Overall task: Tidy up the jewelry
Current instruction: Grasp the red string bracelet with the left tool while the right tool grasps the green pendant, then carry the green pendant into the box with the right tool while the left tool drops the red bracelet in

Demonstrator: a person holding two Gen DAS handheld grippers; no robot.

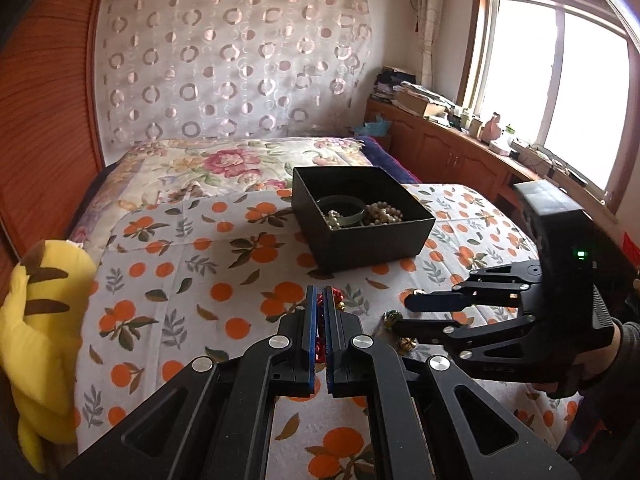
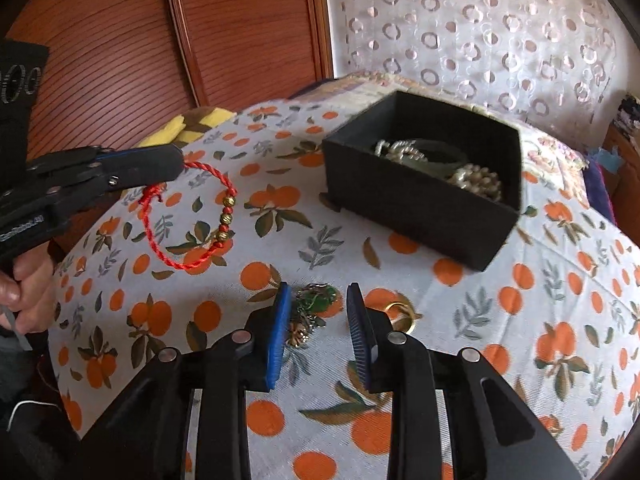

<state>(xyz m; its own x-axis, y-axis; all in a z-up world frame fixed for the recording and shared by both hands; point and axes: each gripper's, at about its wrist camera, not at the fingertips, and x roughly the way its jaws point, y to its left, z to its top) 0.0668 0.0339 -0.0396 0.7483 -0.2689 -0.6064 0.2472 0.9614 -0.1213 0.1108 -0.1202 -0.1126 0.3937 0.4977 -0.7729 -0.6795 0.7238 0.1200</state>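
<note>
So, roughly halfway is how this looks, judged from what is already sitting in the black box [image 2: 420,196]: a pearl-bead string [image 2: 478,182], a dark bangle [image 1: 342,210] and some pale chain bits are piled inside it, so those can be counted as sorted. Three pieces are not yet in. A red cord bracelet [image 2: 188,220] with little gold beads is pinched at its cord end by the left gripper [image 2: 176,166], jaws pressed together on it, and it is held up off the orange-print bedspread [image 2: 520,320], to the left of the box and well apart from it. The loop is hung open like a ring, its long axis slanting down and a bit right from the pinch point, with the gold beads strung along the side facing the box. Nearer than the box, a tangled green-and-gold piece [image 2: 314,308] is lying on the bedspread, and the right gripper [image 2: 318,320] is placed around it with the jaws apart, nothing squeezed yet as far as can be seen. That clump has no clear direction; it's just a heap, maybe slightly longer toward the camera. A gold ring [image 2: 398,312] is left just beside the right jaw, on the box's near side. So the bracelet drop and two more pickups are probably still needed.
</note>
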